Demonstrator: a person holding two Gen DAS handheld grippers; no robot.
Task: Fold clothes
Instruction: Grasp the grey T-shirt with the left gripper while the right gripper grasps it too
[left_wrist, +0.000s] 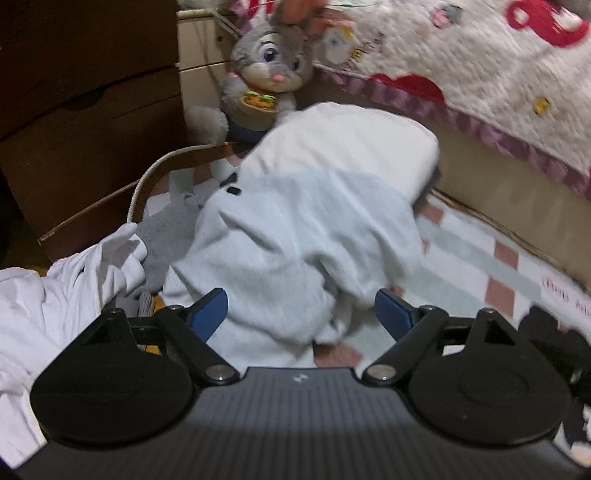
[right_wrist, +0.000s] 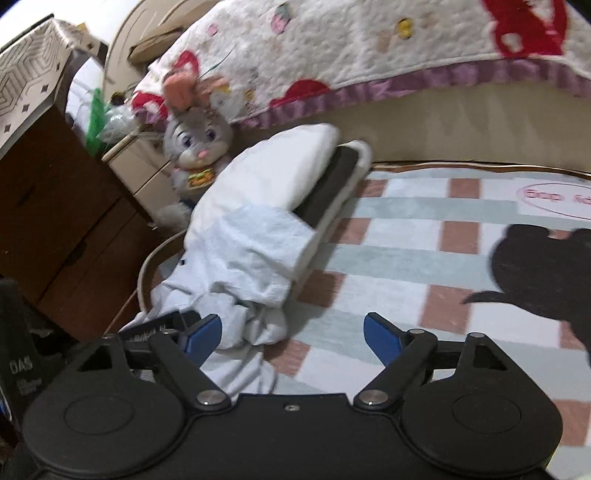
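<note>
Your left gripper (left_wrist: 301, 314) and right gripper (right_wrist: 293, 338) both hang with jaws released and holding nothing, over a crumpled pale garment (left_wrist: 295, 236) heaped on the checked rug (right_wrist: 406, 251). Its far end is draped over a white folded stack (left_wrist: 351, 144) beside the bed. Pinch only a loose top fold and the bunched cloth may drag that stack over or lift unevenly; the blur suggests you may also misjudge the edge.
</note>
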